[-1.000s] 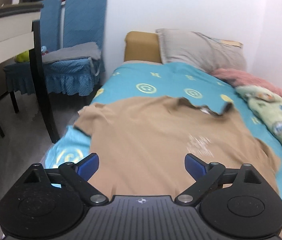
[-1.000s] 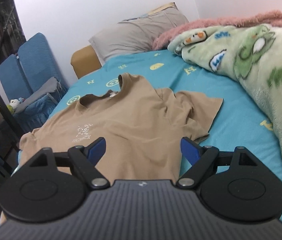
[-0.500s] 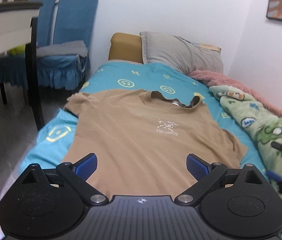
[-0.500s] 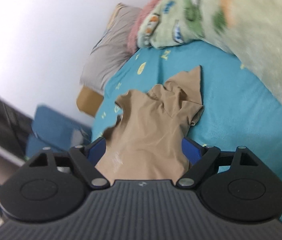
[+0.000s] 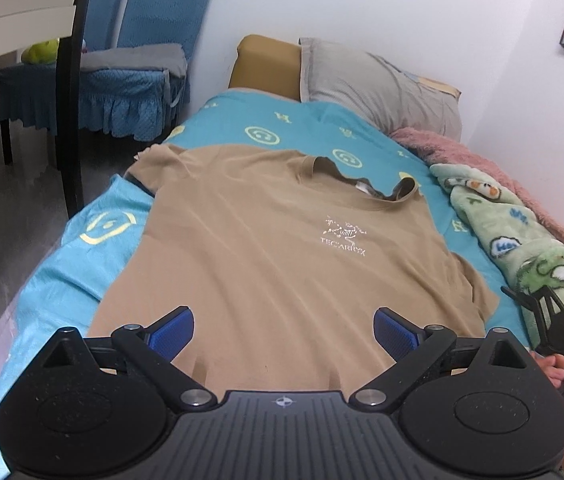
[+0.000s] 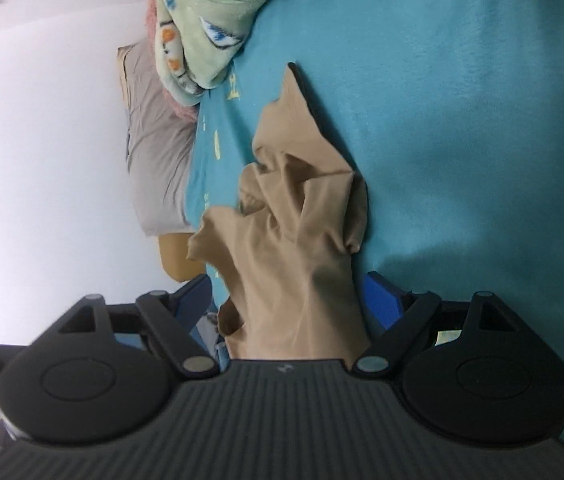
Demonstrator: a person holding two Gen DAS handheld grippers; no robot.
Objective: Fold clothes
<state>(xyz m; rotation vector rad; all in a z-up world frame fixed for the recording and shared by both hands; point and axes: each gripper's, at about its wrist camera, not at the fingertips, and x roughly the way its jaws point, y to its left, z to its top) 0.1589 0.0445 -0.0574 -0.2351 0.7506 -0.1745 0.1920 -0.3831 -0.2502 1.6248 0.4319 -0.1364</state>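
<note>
A tan T-shirt (image 5: 282,248) lies face up and spread flat on the blue bedsheet (image 5: 78,264), collar toward the pillows, with a small white logo on the chest. My left gripper (image 5: 283,330) is open and empty, hovering over the shirt's hem. My right gripper (image 6: 287,300) is open, rolled on its side and low over the shirt's crumpled right sleeve (image 6: 301,200); the cloth lies between its fingers. The right gripper also shows in the left wrist view (image 5: 549,320) at the shirt's right edge, held by a hand.
A green cartoon blanket (image 5: 521,240) and a pink fuzzy blanket (image 5: 481,160) lie along the bed's right side. A grey pillow (image 5: 377,80) is at the head. Blue-covered chairs (image 5: 134,76) and a dark table leg (image 5: 70,120) stand left of the bed.
The left gripper has pulled back and steadied, so the whole shirt shows. The right gripper has rolled sideways and dropped close over the right sleeve.
</note>
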